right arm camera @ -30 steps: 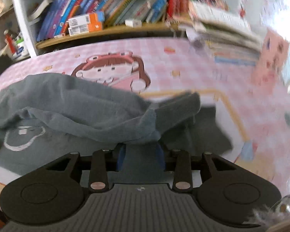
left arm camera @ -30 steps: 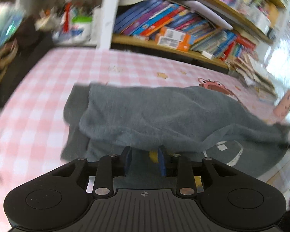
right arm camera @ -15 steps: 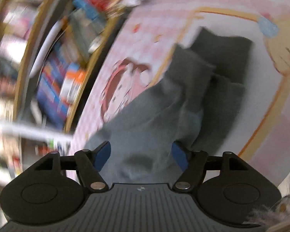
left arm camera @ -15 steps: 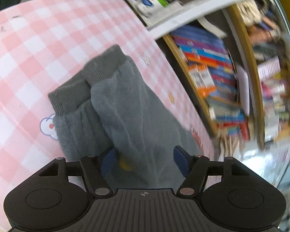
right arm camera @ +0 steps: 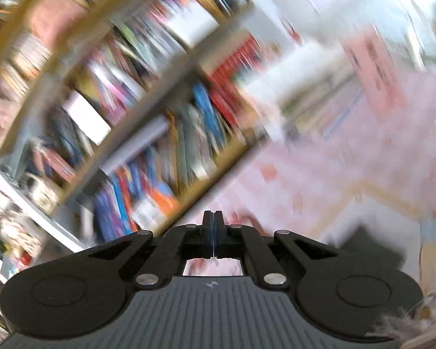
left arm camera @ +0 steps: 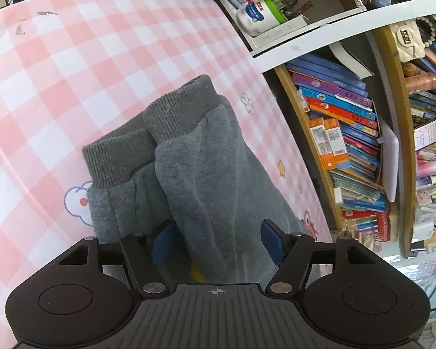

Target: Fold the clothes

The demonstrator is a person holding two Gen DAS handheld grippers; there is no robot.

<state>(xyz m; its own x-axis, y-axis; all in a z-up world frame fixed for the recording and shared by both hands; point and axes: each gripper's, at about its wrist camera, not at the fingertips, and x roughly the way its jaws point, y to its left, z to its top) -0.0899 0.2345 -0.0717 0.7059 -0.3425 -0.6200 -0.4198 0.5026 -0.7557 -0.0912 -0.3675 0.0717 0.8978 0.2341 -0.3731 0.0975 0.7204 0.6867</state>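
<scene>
A grey sweatshirt (left arm camera: pixel 206 171) lies folded over on the pink checked table cover (left arm camera: pixel 72 67), its ribbed hem (left arm camera: pixel 148 133) toward the far left. My left gripper (left arm camera: pixel 218 240) is open just above the cloth, its blue pads on either side of a raised fold, holding nothing. A yellow print on the cloth (left arm camera: pixel 196 272) shows under the gripper. My right gripper (right arm camera: pixel 213 232) is shut and empty, raised and pointing at the bookshelf; its view is blurred. A dark corner of the garment (right arm camera: pixel 369 247) shows low on the right there.
A bookshelf full of books (left arm camera: pixel 343 133) runs along the table's far side and also shows in the right wrist view (right arm camera: pixel 160 151). A tub of pens and bottles (left arm camera: pixel 261 8) stands at the back. Pink cover (right arm camera: pixel 348 160) extends right.
Both grippers let go of the sweatshirt after laying it over. The left opened and stayed over the cloth. The right opened, then shut empty and swung up toward the shelves.
</scene>
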